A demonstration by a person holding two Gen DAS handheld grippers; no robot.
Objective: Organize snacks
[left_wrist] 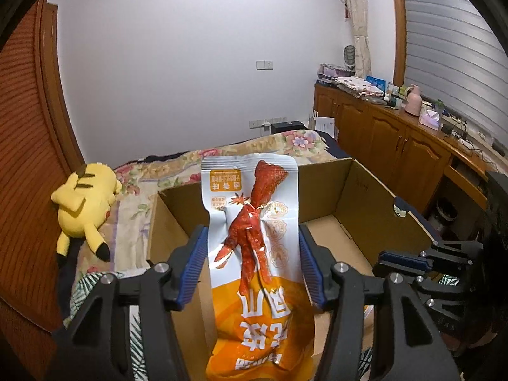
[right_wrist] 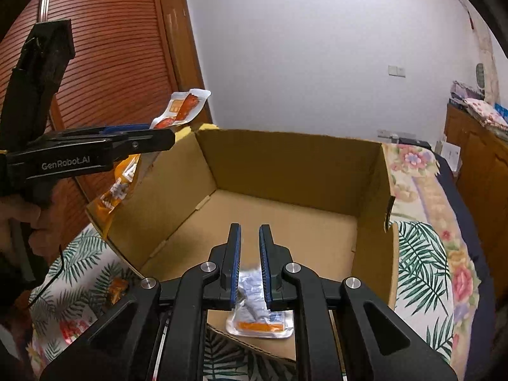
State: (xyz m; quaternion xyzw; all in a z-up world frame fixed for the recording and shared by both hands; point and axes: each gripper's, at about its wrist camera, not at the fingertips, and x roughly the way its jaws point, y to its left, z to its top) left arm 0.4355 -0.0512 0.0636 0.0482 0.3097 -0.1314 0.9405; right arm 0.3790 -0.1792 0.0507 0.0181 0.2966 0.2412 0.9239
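The cardboard box [right_wrist: 285,171] stands open on a floral-patterned bed [right_wrist: 422,254], its brown floor bare across all that shows; no snack lies loose inside it, so the sorting appears to be at an early stage. The left gripper [left_wrist: 252,263] is clamped on an orange-and-white snack pack [left_wrist: 254,231], its blue ribbed pads pressing the pack's two long edges. The pack stands upright between them, above the box's near left wall, not yet lowered in. In the right wrist view the same pack sticks up past the left gripper's tip over the box's left corner. The right gripper [right_wrist: 249,266] has its jaws drawn close together on a small silvery pouch [right_wrist: 257,317]. The pouch is pinched near its crumpled upper part, and its orange-banded lower end hangs just over the box's near rim. Both items seem due for release into the box. Another orange wrapper [right_wrist: 117,289] lies on the bed left of the box, so more likely remains to collect. The pack is glossy film, creased, flat and oblong. The pouch is foil-like and wrinkled. The box is plain corrugated board with straight, stiff walls. A yellow plush toy [left_wrist: 85,203] lies on the bed beyond the box.
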